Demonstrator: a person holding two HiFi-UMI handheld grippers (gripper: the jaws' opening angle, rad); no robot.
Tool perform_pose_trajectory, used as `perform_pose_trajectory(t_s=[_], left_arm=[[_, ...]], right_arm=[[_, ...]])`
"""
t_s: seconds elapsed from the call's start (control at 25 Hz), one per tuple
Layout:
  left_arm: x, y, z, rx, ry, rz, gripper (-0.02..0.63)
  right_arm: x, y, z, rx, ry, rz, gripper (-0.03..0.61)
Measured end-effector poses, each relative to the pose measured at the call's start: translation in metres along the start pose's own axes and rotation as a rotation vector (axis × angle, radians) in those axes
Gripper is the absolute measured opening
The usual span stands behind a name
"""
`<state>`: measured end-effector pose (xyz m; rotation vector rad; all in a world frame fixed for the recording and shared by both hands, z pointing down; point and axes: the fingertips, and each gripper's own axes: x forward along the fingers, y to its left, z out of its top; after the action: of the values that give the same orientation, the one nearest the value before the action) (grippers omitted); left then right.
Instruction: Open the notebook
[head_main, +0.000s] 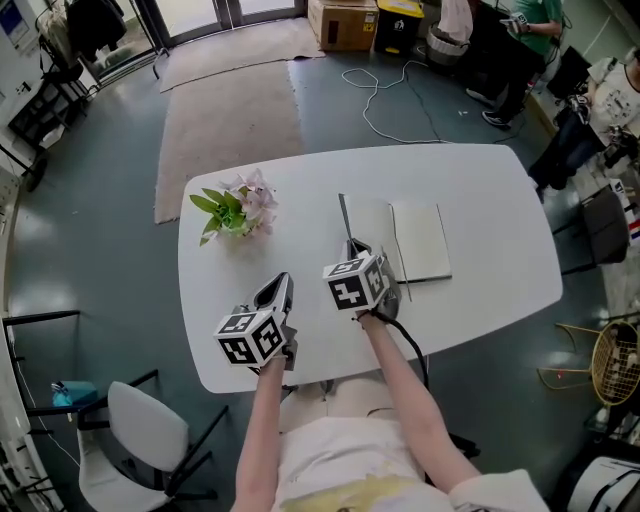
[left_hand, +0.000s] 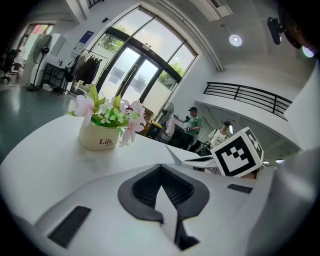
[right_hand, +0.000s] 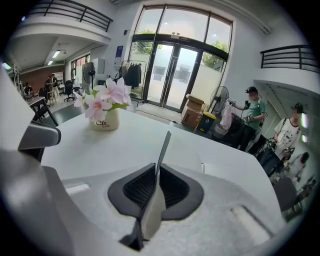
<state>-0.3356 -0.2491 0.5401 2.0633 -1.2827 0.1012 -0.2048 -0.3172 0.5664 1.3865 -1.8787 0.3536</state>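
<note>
A white notebook lies on the white table, right of centre. Its cover is lifted and stands nearly on edge at the notebook's left side. My right gripper is shut on the near end of that cover. In the right gripper view the thin cover runs up from between the pads, with my right gripper pinching it and the white page to its right. My left gripper hovers left of it near the table's front edge, and my left gripper shows tips together and nothing between them.
A small pot of pink flowers stands at the table's back left. A white chair is at the front left on the floor. A rug and a cable lie beyond the table. People stand at the far right.
</note>
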Motion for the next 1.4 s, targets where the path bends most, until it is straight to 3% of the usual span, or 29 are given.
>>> perform_pose_trajectory(t_s=[1.12,1.4], left_arm=[[-0.007,0.035,-0.012,-0.027,0.06,-0.01,-0.002],[-0.009,0.032,-0.012,-0.017,0.06,-0.02,-0.002]], right_arm=[[0.06,0.042,-0.038,0.101,0.122,0.018,0.04],[0.055,0.042,-0.029,0.166,0.066,0.067,0.054]])
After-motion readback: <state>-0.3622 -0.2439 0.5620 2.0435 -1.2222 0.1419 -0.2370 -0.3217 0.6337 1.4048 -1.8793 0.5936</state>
